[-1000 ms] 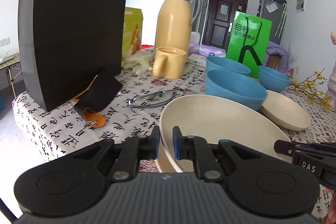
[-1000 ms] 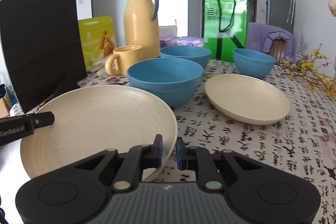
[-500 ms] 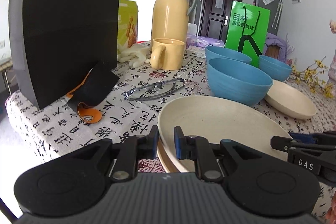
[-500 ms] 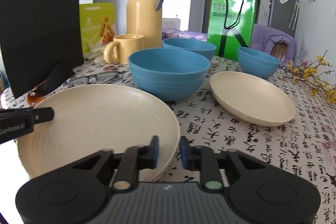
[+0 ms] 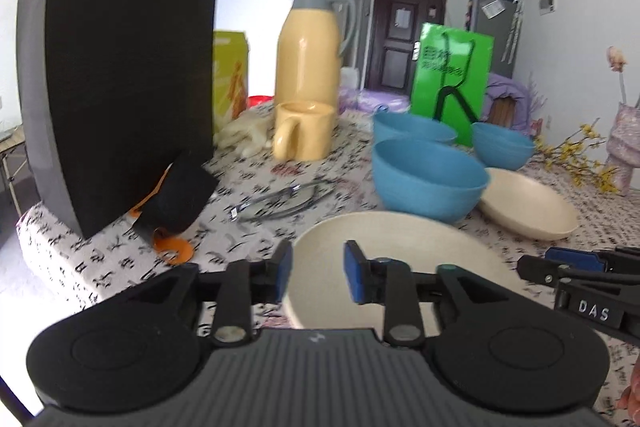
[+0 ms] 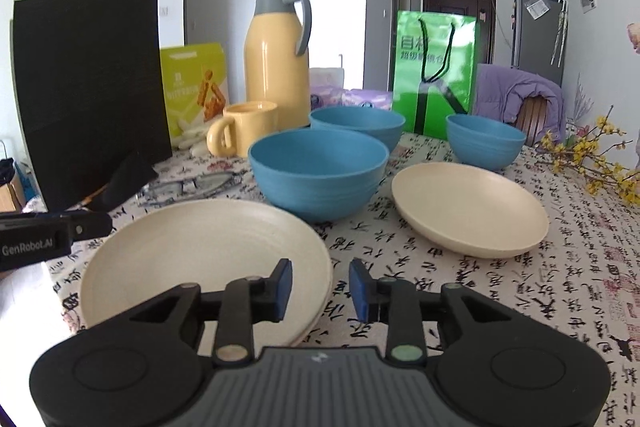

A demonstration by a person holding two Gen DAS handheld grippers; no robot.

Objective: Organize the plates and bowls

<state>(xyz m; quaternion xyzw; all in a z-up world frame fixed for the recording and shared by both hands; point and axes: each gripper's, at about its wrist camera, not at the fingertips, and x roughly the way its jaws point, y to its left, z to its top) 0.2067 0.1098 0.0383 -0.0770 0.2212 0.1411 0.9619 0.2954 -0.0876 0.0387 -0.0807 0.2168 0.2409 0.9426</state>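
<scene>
Right wrist view: the right tongs (image 6: 320,287) stand part-open with nothing between the pads; their jaws have just been opening, and the near right rim of the large cream plate (image 6: 192,247) lies in front of and just below the gap, no longer pinched. The left wrist view shows the same on the other side: the left tongs (image 5: 315,277) have just been opening too, and their blue pads straddle the plate's near left rim (image 5: 400,247) without pressing on it. So the plate sits on the bench (image 6: 520,287), directly ahead of both tongs, one at each side of it; a second rim seems to show under its near edge, so it may rest on another plate, though I cannot be sure.

Judged from the task, the next thing to gather is probably the smaller cream plate (image 6: 468,209), ahead and to the right of the right tongs, which are the nearer of the two. It is round, so no axis matters; its near rim faces the tongs across bare cloth, giving open room for approach. The large blue bowl (image 6: 318,171) stands straight ahead, just beyond the big plate and close beside the small one's left edge, so that side is tight. Two more blue bowls (image 6: 484,141) stand farther back.
</scene>
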